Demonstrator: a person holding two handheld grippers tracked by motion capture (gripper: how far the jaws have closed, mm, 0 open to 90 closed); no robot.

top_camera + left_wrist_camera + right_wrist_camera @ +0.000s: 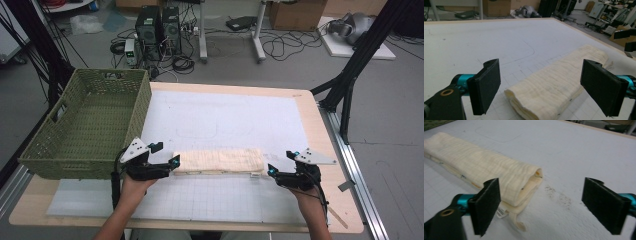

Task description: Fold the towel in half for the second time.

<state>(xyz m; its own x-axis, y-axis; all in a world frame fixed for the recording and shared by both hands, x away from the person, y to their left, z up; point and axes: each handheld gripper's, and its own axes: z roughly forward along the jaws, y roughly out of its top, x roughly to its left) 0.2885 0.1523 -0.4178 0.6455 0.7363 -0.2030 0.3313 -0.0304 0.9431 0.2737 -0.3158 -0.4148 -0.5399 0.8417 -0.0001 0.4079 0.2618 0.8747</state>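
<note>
Folded towel lies between both claws — left claw, right claw — untouched.

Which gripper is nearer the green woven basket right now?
Left. The left gripper sits just off the green woven basket's near corner, at the left end of the folded cream cloth; the right gripper is past the cloth's far end.

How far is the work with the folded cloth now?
Done: the cream cloth lies folded into a long strip on the white mat. In hand: nothing; the left gripper and right gripper stand open at its ends. Probably left: moving it into the green basket.
</note>
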